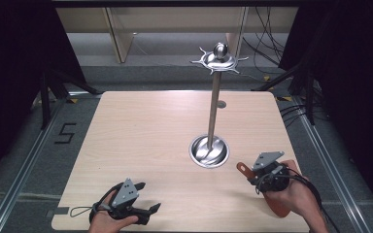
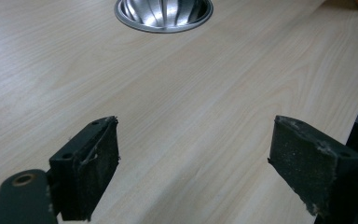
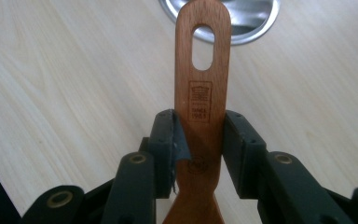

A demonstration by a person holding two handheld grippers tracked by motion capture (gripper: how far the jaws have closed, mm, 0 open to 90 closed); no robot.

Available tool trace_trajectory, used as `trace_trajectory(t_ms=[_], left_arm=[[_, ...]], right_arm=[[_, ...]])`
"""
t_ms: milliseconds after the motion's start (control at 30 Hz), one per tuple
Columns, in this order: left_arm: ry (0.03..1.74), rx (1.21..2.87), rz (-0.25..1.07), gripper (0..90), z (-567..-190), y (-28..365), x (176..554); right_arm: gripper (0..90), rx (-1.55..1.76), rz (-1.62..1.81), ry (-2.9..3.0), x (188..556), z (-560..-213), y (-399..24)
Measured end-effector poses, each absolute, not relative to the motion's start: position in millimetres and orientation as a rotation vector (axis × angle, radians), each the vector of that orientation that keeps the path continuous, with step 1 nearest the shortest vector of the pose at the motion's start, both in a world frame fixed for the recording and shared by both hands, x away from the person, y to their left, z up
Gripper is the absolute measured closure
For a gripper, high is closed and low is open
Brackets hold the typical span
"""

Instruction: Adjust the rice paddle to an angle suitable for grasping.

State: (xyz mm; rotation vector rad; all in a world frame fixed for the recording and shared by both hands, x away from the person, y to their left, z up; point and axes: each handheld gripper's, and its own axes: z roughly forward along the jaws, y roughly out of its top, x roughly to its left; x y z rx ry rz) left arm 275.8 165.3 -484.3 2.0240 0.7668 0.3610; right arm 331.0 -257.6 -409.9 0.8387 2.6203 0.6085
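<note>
Wooden spatula (image 3: pixel 202 100) clamped by its handle in our right tongs (image 3: pixel 200 140), slotted end toward the steel stand base (image 1: pixel 209 151), near the bench (image 1: pixel 141 131) front edge. Left tongs (image 2: pixel 193 163) released, holding nothing.

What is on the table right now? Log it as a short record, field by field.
surface: light wood table
stand: metal stand with round base, upright pole and hooked crown on top
held thing: wooden spatula, slotted handle end pointing toward the stand's base
right gripper: shut on the spatula's handle, near the table's right front
left gripper: open, nothing between its jaws, low at the front edge
spatula vs stand: apart, not hung
</note>
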Motion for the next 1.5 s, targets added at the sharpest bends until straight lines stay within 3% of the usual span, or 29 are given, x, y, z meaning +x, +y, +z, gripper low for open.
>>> trace_trajectory(t_ms=[733, 1500], left_arm=[[0.769, 2.025, 0.360, 15.0, -483, 166, 276], [0.800, 2.020, 0.353, 15.0, -484, 165, 275]], right_arm=[[67.2, 0.918, 1.000, 2.325, 325, -362, -282], [67.2, 0.789, 1.276, 2.183, 337, -310, -257]])
